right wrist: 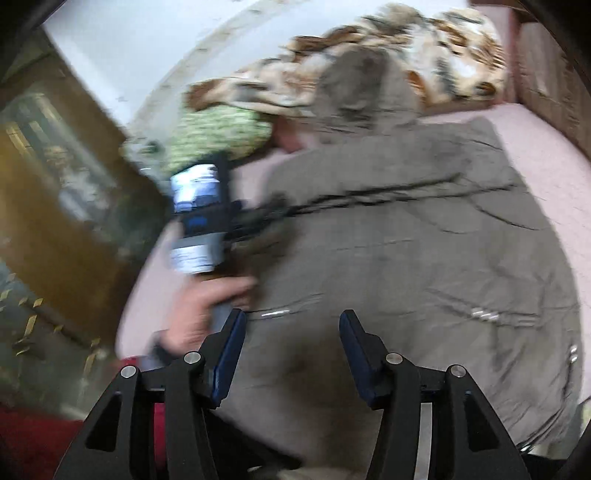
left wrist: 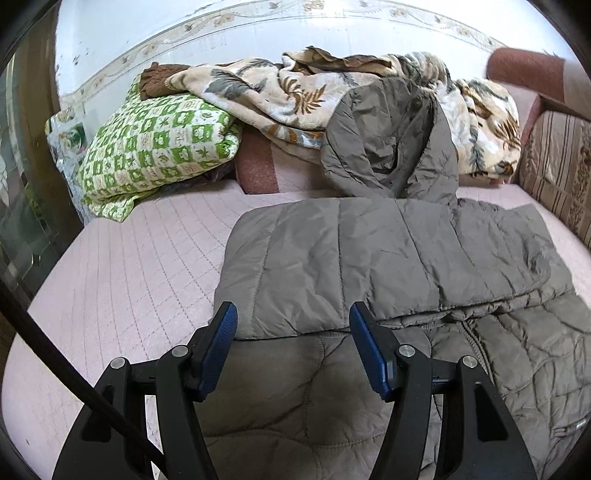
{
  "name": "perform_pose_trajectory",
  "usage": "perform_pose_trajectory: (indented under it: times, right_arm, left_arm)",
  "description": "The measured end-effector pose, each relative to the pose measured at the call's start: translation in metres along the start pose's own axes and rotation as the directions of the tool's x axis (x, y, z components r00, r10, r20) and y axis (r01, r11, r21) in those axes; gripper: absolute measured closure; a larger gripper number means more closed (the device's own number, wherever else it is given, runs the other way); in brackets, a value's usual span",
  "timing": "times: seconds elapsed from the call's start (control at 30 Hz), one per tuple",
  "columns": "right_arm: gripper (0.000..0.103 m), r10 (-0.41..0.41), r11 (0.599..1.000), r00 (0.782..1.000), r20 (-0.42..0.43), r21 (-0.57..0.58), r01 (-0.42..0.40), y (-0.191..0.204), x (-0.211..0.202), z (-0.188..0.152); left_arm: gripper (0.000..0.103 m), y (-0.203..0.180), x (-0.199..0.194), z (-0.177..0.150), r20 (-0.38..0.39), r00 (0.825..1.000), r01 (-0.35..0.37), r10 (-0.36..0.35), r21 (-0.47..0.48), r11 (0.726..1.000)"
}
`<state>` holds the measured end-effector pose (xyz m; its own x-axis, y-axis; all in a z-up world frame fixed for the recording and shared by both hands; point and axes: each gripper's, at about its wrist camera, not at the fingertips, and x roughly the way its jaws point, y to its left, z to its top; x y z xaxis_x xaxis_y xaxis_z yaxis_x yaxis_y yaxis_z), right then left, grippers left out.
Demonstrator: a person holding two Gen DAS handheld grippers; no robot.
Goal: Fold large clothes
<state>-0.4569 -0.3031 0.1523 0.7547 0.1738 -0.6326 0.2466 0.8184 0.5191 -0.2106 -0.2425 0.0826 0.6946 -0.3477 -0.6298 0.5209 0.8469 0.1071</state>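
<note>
step: fold jacket [left wrist: 388, 254] on bed [left wrist: 129, 258] | left tongs [left wrist: 293, 321] released, empty | right tongs [right wrist: 291, 328] released, empty | tip: pinch hem corners, lift evenly, align edges

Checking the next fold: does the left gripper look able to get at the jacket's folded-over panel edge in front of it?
Probably yes: the left gripper is open and empty, and the folded panel of the grey puffer jacket lies uncovered just ahead.

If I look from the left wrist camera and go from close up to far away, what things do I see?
Left tool → folded grey padded jacket → leaf-print blanket → white wall with a flowery border.
</note>
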Motion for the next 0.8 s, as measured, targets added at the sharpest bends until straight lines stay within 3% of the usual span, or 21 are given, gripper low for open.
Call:
perform_pose_trajectory:
  times: [0.1,0.27,0.53,0.8]
  right_arm:
    - [0.042,0.055,0.998,0.997,0.055,-0.004,-0.055,0.017,-0.016,0.013]
    - [0.040,-0.073,0.997,0.993,0.096,0.006,0.072,0.016,-0.019,0.031]
    - [0.040,-0.088,0.996,0.986,0.145,0.031,0.084,0.021,-0.030,0.060]
    - [0.040,0.005,1.000,0.978,0.209,-0.003,-0.005,0.063,-0.052,0.086]
  left_arm:
    - [0.041,0.008,-0.006,0.001,0.008,1.000,0.007,-0.007,-0.030,1.000]
    - [0.040,0.024,-0.013,0.004,0.020,1.000,0.022,-0.021,-0.074,0.997]
    - [0.040,0.029,-0.013,0.012,0.031,0.999,0.040,-0.037,-0.092,0.995]
    - [0.040,0.038,-0.021,0.016,0.052,0.998,0.048,-0.043,-0.114,0.992]
